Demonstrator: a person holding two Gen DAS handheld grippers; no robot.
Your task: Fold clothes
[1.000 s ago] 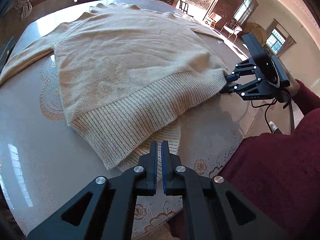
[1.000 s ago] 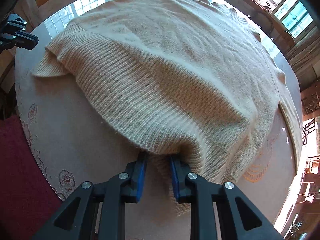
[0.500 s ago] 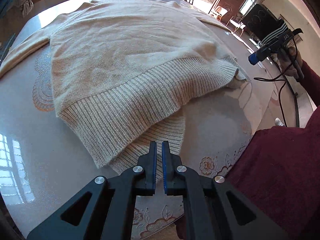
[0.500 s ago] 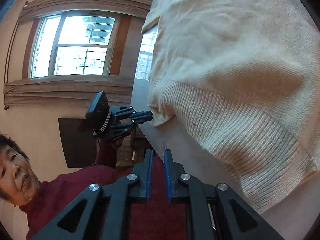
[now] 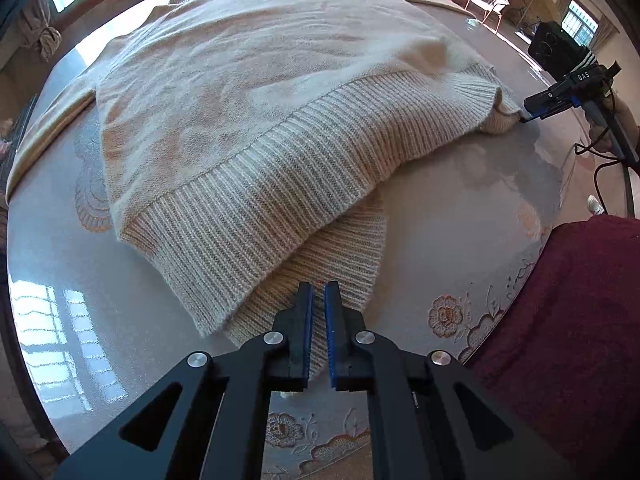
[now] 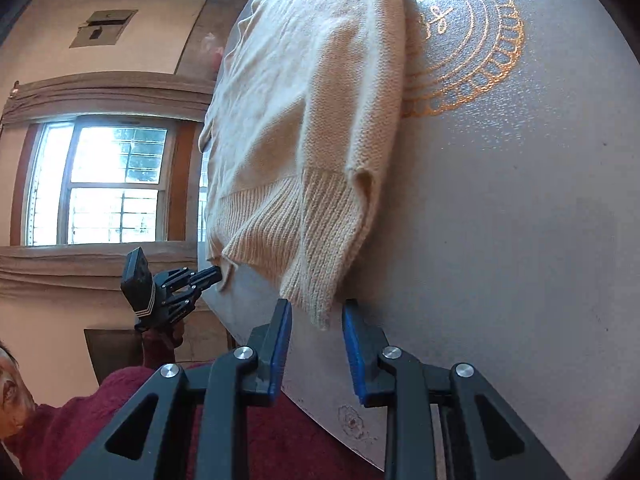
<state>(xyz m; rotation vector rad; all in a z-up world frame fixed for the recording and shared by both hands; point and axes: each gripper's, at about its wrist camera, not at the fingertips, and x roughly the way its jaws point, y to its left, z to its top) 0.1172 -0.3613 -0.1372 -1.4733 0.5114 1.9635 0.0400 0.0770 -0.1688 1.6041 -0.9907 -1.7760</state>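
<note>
The sweater [image 5: 256, 120] lies spread on the table [image 5: 460, 216].

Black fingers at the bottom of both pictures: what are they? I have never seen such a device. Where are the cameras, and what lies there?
They are two hand-held grippers. A person holds one in each hand, and each carries a camera looking along its fingers. A beige sweater lies on a round table. One picture comes from the left gripper, shut above the hem. The other comes from the right gripper, open, with a hem corner between its fingers. Nothing is clearly held.

Sunlit barred window [image 6: 108, 178]; beige walls [image 6: 120, 52]
</note>
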